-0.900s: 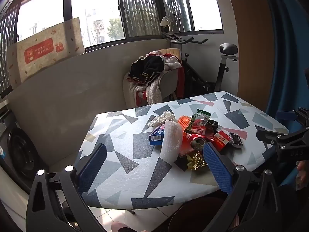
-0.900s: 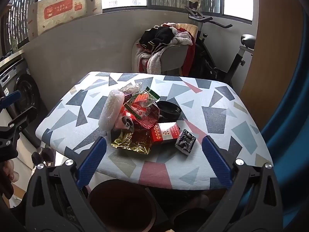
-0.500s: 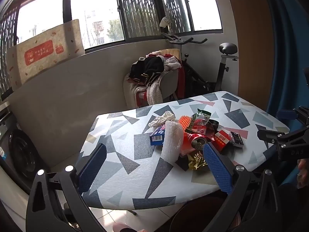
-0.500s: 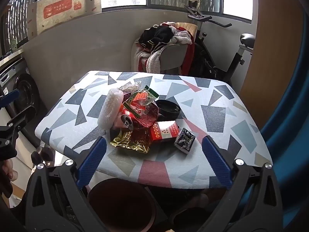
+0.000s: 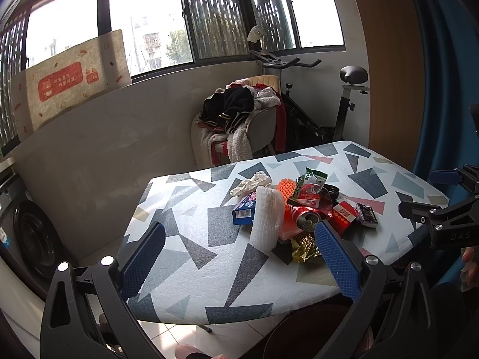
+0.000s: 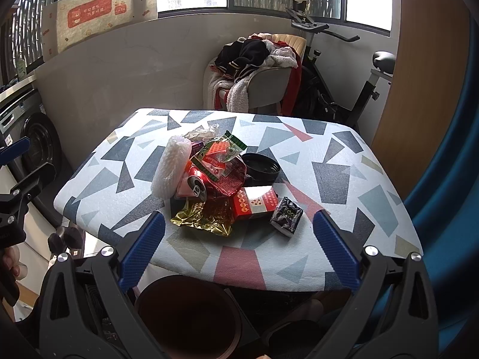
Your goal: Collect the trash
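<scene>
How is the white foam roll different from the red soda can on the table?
The white foam roll is pale, soft-looking and netted, while the red soda can is shiny metal. The foam roll is the longer of the two. The can's open top faces the camera; the roll's end does not. Both lie on their sides in the trash pile on the table.

Both my views have crept a little closer to the table (image 6: pixel 299 272): in the right wrist view the trash pile (image 6: pixel 221 179) now sits slightly higher and farther up the frame, and the brown bin (image 6: pixel 185 314) below the near edge shows a bit more of its mouth.
</scene>
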A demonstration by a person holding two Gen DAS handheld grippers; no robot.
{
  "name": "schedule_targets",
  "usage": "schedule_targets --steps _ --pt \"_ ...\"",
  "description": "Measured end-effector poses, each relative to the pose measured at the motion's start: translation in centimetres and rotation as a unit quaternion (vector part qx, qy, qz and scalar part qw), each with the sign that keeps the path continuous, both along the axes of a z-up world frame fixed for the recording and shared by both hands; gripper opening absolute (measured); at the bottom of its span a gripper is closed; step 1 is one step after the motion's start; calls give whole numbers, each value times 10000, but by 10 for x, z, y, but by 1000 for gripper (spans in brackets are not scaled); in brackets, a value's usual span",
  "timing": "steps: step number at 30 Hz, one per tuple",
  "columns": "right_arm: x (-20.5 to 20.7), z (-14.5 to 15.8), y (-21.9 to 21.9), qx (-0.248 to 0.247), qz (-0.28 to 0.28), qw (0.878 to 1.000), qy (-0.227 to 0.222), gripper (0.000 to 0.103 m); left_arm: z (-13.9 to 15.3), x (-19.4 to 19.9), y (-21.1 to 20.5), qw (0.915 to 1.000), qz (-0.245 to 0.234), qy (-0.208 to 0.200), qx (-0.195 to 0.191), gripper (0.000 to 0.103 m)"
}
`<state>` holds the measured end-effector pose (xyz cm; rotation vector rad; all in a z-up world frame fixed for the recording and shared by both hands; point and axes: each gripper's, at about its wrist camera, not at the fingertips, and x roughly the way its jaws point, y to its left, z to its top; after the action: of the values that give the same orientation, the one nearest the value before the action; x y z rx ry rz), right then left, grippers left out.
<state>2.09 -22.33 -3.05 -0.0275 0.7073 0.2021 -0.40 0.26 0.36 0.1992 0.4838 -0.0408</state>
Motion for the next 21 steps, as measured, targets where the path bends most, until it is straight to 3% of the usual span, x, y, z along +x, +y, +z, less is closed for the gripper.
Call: schedule_targets --steps 21 --pt "-1 0 0 -7 2 10000 9 97 -4 0 -1 10000 -9 -12 20 98"
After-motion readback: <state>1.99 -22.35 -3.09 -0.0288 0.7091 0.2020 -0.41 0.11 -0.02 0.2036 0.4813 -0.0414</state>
